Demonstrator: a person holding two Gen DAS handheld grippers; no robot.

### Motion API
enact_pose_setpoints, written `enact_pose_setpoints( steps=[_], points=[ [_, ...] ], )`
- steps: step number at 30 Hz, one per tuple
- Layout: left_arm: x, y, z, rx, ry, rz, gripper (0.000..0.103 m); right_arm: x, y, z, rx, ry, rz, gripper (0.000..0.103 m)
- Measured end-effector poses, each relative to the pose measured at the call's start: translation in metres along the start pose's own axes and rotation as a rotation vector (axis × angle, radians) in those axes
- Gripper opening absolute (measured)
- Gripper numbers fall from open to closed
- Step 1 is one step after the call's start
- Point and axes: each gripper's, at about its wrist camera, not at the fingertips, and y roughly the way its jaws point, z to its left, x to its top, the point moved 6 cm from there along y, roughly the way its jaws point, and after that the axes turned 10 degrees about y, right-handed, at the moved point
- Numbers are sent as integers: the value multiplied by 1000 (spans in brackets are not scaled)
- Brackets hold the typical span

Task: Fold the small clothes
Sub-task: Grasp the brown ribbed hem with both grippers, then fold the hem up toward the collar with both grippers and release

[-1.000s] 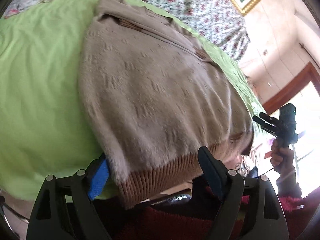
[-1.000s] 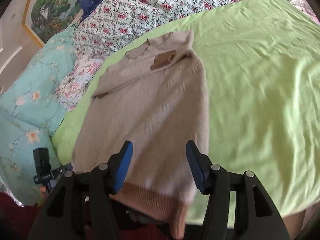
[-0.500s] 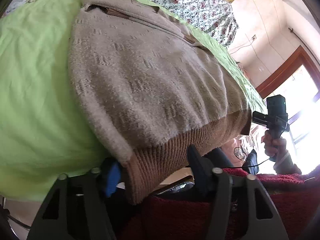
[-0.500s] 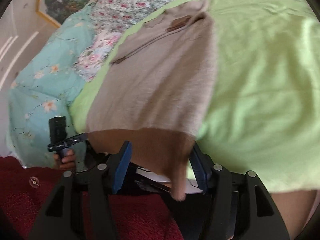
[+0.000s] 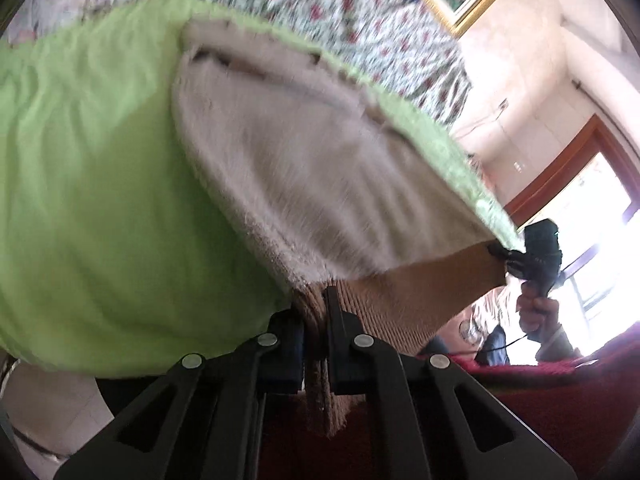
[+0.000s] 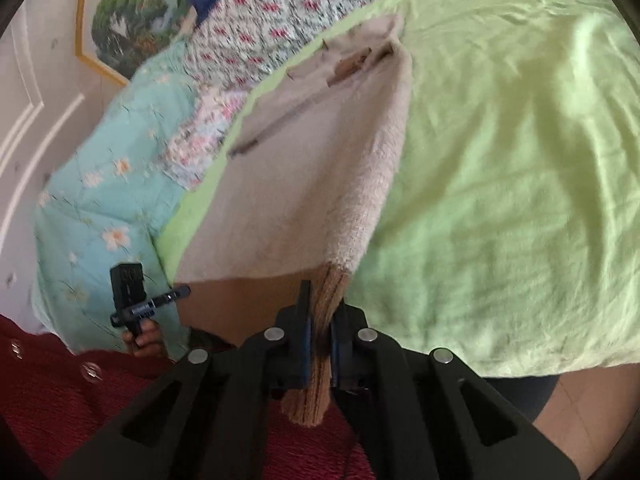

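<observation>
Left wrist view showed the left tool [image 5: 317, 332] clamped tight on the ribbed brown hem [image 5: 404, 300] of a beige knit sweater [image 5: 304, 168], with a bunched fold of hem squeezed between its 2 dark fingers [image 5: 335, 320] and a tail of knit hanging below them. The sweater lay spread over a lime-green sheet [image 5: 100, 184] on the bed, collar end away from the camera, and its near hem was lifted off the mattress edge. Motion blur smeared the knit texture and the floral quilt [image 5: 320, 8] beyond, so the collar detail was hard to read. At the far corner of the hem the right tool [image 5: 505, 258] appeared small and backlit by a bright window; a hand [image 5: 536, 312] gripped its handle, but its fingers were too dark to separate. Right wrist view showed that tool [image 6: 320, 320] likewise pinched narrow on the hem [image 6: 320, 360] at the other corner. The left tool [image 6: 182, 292] sat at the left, partly hidden by the sweater [image 6: 320, 152], held over a turquoise floral blanket [image 6: 96, 200]. A red garment [image 6: 80, 408] filled the lower edge, cut off by the frame.
</observation>
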Motion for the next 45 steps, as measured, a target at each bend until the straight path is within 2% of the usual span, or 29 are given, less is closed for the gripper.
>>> enact_pose_setpoints(
  steps=[6,10,12,14,18,25,29,36,42,43,45],
  points=[
    [68,-44,-13,58,92,-186,6,48,-24,54,134,-52,-161,8],
    [128,-56,-12,89,113,-326,6,93,-33,84,163,-104,-270,8],
    [160,-51,-4,109,103,-373,6,121,-30,90,166,-116,-318,8],
    [190,-41,10,131,78,-399,6,153,-17,93,129,-117,-354,8],
    [246,-3,47,190,30,-376,6,209,17,88,79,-77,-379,8],
    [291,60,105,248,-46,-309,6,293,79,70,20,-26,-337,8],
    [306,87,133,255,-90,-281,6,322,113,51,-15,5,-312,8],
    [319,144,180,306,-130,-177,7,350,159,19,-115,17,-278,8],
    [306,191,212,308,-203,-59,10,352,196,-13,-214,70,-197,10],
    [303,189,210,298,-209,-64,11,351,197,-15,-223,83,-183,14],
    [295,180,198,282,-197,-72,23,345,186,-15,-227,102,-191,21]
  ],
)
